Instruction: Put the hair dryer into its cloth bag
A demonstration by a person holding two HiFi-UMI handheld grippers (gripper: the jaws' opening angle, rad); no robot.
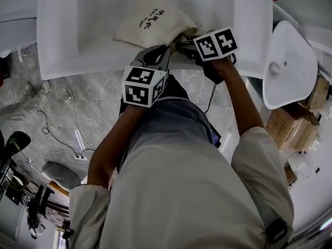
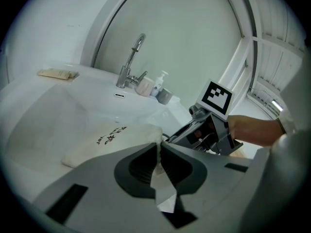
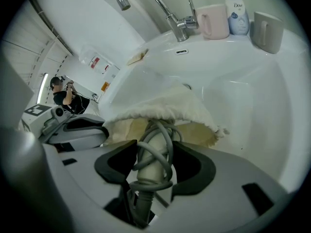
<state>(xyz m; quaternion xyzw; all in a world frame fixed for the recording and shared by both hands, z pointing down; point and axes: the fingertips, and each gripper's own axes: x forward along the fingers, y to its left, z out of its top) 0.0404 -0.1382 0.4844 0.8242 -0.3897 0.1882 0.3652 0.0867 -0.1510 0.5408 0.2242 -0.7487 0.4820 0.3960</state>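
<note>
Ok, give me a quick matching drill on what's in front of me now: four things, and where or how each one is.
Things:
1. cloth bag
2. hair dryer
3. pink cup
4. pump bottle

Place or state:
A. between the pink cup and the grey cup
B. clamped in the right hand-held gripper, partly inside the bag's mouth
C. right beside the tap
D. rim pinched by the left hand-held gripper

Pairs: 1-D, 2-B, 3-C, 4-A

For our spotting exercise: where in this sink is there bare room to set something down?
Bare: the basin floor between the cloth bag and the left wall. Crowded: the rim by the faucet, holding pink cup, bottle, grey cup.
</note>
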